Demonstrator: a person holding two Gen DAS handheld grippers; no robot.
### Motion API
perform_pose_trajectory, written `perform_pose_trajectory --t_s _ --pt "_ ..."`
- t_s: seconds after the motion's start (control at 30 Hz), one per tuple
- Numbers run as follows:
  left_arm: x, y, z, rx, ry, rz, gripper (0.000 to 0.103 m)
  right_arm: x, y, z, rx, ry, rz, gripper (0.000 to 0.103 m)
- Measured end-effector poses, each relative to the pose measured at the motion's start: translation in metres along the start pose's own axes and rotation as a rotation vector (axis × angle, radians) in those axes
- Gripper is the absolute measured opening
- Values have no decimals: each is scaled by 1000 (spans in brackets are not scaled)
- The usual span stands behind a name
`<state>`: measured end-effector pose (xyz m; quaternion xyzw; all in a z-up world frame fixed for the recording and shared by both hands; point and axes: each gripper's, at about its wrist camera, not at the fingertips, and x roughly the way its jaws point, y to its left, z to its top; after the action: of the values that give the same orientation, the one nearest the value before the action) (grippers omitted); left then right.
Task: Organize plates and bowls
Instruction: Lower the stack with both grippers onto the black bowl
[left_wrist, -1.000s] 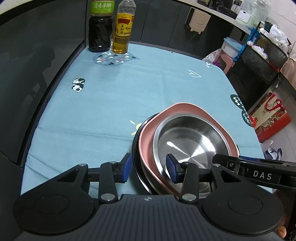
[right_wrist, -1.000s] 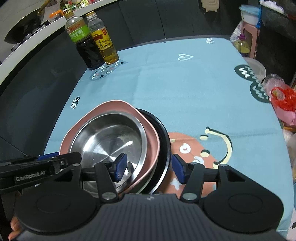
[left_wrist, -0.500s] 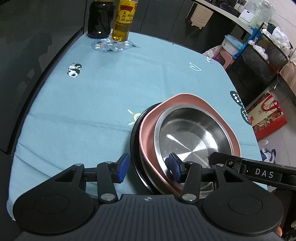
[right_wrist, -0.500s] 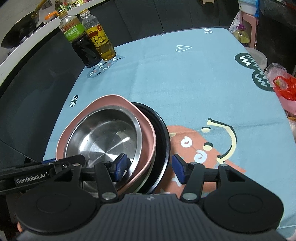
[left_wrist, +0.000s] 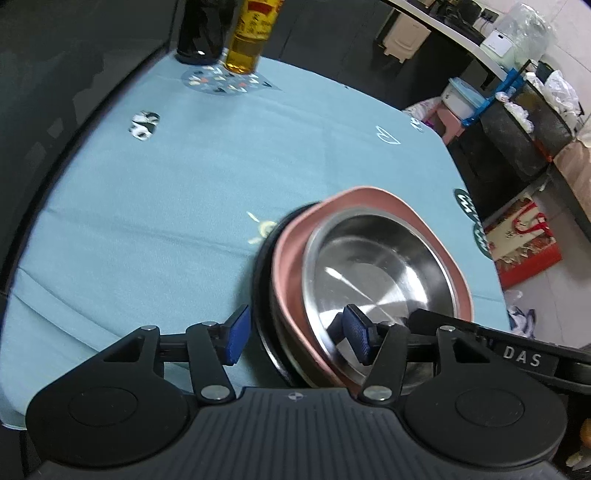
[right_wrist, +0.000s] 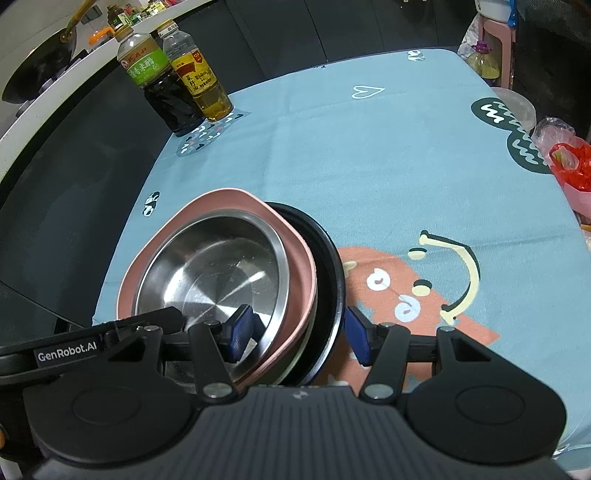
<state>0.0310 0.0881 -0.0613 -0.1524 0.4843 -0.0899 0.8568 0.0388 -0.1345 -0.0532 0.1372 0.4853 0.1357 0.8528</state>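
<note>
A steel bowl (left_wrist: 373, 273) sits nested in a pink squarish dish (left_wrist: 369, 199), which sits on a black plate (left_wrist: 264, 280). The stack also shows in the right wrist view: steel bowl (right_wrist: 210, 273), pink dish (right_wrist: 221, 195), black plate (right_wrist: 328, 258). My left gripper (left_wrist: 295, 334) straddles the stack's left rims, one pad inside the steel bowl, one outside the black plate. My right gripper (right_wrist: 297, 334) straddles the right rims the same way. Both sets of jaws are closed on the stack's rims. The stack looks lifted above the blue tablecloth (left_wrist: 166, 192).
A dark vinegar bottle (right_wrist: 159, 85) and a yellow oil bottle (right_wrist: 199, 81) stand at the table's far left corner. A red bag (right_wrist: 569, 166) lies off the right edge. Shelves and bins (left_wrist: 517, 110) stand beyond the table. The cloth (right_wrist: 369, 155) has cartoon prints.
Both grippers and the stack have risen and pulled back toward me; the bottles have slid up toward the top of the left view and the table looks lower.
</note>
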Motion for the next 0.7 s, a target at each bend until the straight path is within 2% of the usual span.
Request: perform_pose_trajectory --t_s 0.23,0.7 --pt "-2 -9 -5 44 -41 23 51 -1 6 -1 -26 -10 -22 50" --pt "-6 -10 0 56 -82 25 50 -6 10 2 -45 -44 -34 50"
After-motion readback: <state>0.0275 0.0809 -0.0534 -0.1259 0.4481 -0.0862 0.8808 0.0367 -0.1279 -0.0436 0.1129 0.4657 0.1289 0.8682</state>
